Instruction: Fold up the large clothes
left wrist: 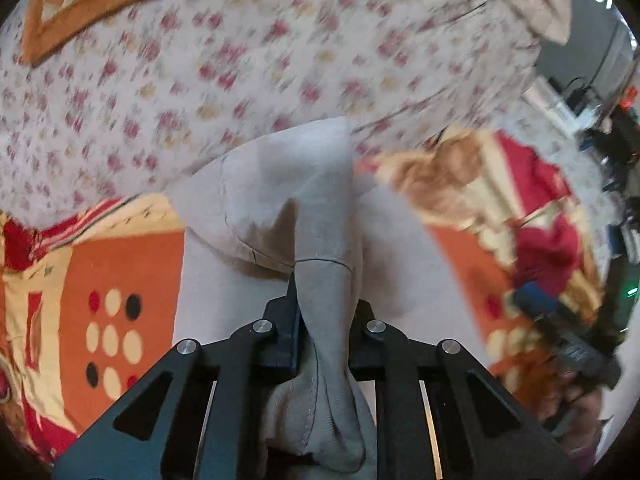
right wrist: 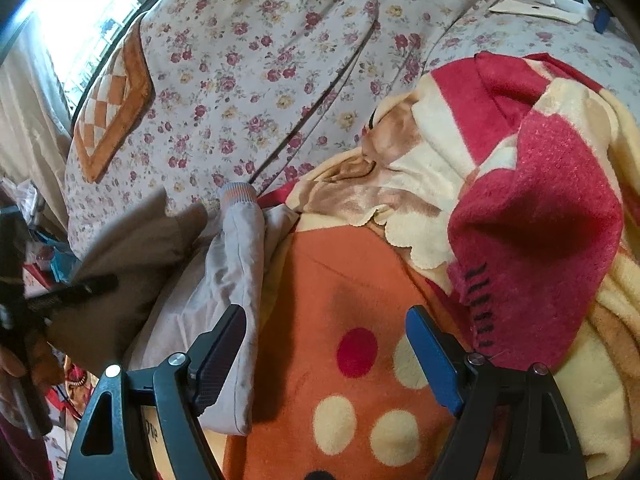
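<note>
Left tool (left wrist: 325, 320) pinches grey garment (left wrist: 280, 200).

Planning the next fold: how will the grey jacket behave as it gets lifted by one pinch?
Probably floppy: the jacket bunches into a twisted rope between the left gripper fingers and sags around them. Likely light, since one pinch holds it. The sleeve lies limp on the blanket, so it may trail and drag.
</note>
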The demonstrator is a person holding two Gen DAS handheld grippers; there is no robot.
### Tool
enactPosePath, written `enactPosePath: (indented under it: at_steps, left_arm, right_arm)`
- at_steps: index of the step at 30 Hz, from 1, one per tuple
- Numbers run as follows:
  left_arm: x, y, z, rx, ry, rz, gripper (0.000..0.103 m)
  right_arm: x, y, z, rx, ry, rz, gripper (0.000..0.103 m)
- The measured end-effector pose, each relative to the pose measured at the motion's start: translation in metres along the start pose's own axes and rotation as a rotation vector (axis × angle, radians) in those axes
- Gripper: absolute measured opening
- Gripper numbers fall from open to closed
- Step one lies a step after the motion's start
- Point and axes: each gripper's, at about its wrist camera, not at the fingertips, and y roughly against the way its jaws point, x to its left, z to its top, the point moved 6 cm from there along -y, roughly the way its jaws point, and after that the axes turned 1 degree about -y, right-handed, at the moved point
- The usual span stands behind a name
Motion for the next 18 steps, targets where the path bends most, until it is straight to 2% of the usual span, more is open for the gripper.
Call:
enactPosePath:
  at_steps: [3,7,10,11,12,14,16,18]
  left_arm:
    - [-0.018,-0.007,0.008,-0.009,0.013,-0.016,0.013]
    - [-0.044,-0.046,0.000,0.029,0.047,-0.030,0.013]
    - [-0.065,-0.075,-0.015,0.062,0.035,-0.060,0.021]
    - [-0.070,-0.076,-0.018,0.059,0.021,-0.067,0.029]
    - [-0.076,-0.074,-0.021,0.054,0.006,-0.083,0.041]
    - [-0.089,-0.060,-0.026,0.049,-0.022,-0.166,0.052]
    - [-0.103,-0.035,-0.031,0.058,-0.062,-0.286,0.053]
    - [-0.104,-0.010,-0.033,0.040,-0.091,-0.323,0.053]
  right_arm:
    - [-0.003,0.002,0.000,-0.005,-0.015,-0.004,0.080]
    - [-0.008,0.001,0.002,-0.008,-0.019,-0.025,0.080]
    - [-0.015,-0.001,0.002,-0.004,-0.025,-0.050,0.080]
    - [-0.017,-0.001,0.001,-0.003,-0.031,-0.055,0.080]
    - [-0.018,-0.001,0.001,-0.004,-0.035,-0.054,0.080]
    - [-0.018,0.000,0.002,-0.009,-0.036,-0.053,0.080]
    - [-0.018,0.000,0.002,-0.012,-0.033,-0.055,0.080]
    - [-0.017,0.001,0.001,-0.012,-0.031,-0.053,0.080]
